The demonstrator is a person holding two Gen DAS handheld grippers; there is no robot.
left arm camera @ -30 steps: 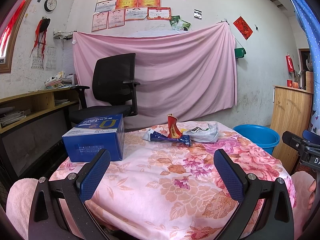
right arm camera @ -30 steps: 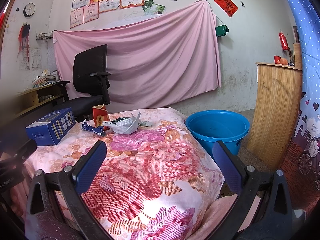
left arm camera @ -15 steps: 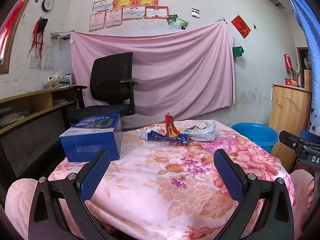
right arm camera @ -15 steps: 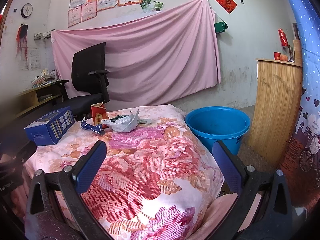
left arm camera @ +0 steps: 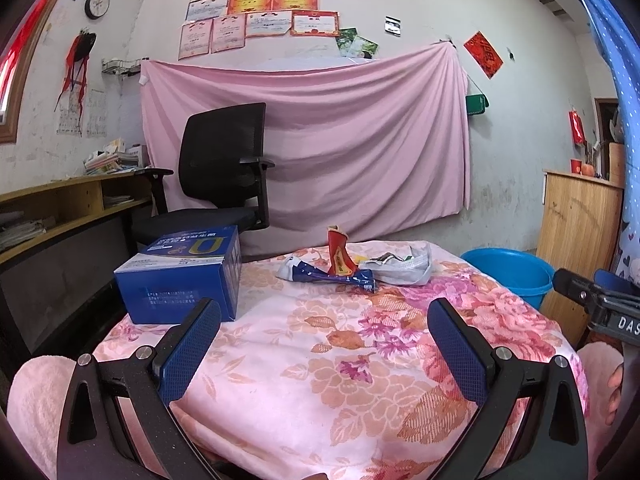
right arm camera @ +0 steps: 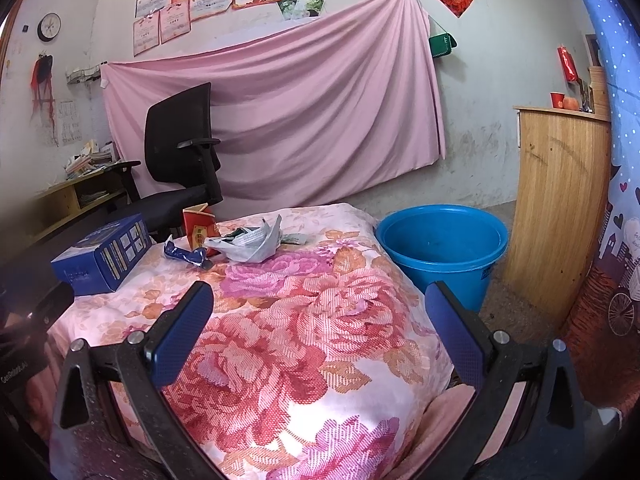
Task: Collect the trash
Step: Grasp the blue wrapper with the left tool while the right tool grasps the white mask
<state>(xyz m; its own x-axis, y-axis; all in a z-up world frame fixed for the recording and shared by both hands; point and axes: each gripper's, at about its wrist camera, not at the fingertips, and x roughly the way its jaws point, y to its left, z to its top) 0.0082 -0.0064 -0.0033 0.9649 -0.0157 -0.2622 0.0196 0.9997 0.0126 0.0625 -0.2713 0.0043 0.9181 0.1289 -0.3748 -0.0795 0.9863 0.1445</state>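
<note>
Left gripper [left arm camera: 324,332], right gripper [right arm camera: 318,318]: jaws wide, apparently empty.

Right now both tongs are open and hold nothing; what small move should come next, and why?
Probably move the right tongs forward to the crumpled paper. It lies far across the cloth, nearest the blue bucket, and the left tongs are just as far.

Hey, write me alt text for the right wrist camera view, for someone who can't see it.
An open right claw hovers over a table draped in a pink floral cloth, holding nothing. At the far end lie a blue wrapper, a red carton and crumpled paper, with a blue box at left. A blue bucket stands on the floor at right.
</note>
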